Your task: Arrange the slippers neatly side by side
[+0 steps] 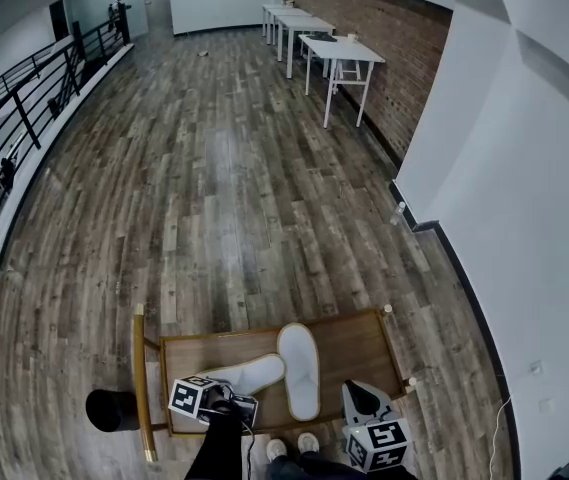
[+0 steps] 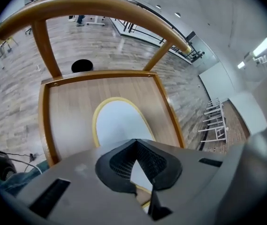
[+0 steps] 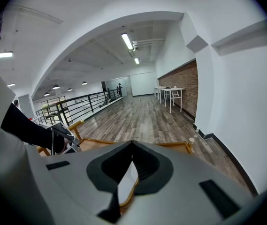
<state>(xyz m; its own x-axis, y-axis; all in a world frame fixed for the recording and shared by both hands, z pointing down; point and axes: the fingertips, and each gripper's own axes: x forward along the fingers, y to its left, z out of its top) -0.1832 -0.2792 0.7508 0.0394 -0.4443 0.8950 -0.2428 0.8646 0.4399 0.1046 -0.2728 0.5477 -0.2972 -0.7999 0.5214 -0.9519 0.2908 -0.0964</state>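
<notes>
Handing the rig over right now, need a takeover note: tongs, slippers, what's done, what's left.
Left tongs: shut, tips down over the angled slipper; can't tell if they pinch it.
Right tongs: shut, nothing seen held, near the straight slipper.
Slippers: both on the wooden chair seat, in a V, touching at the far end.
Done: nothing aligned yet.
Left: swing the angled slipper parallel to the straight one, side by side.

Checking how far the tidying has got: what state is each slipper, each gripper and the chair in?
chair: upright, both slippers on its seat.
left slipper: lying flat, slanted, far end touching its mate.
right slipper: lying flat, pointing straight away, not parallel with the other.
left gripper: jaws shut over the left slipper; grip unclear.
right gripper: jaws shut.
</notes>
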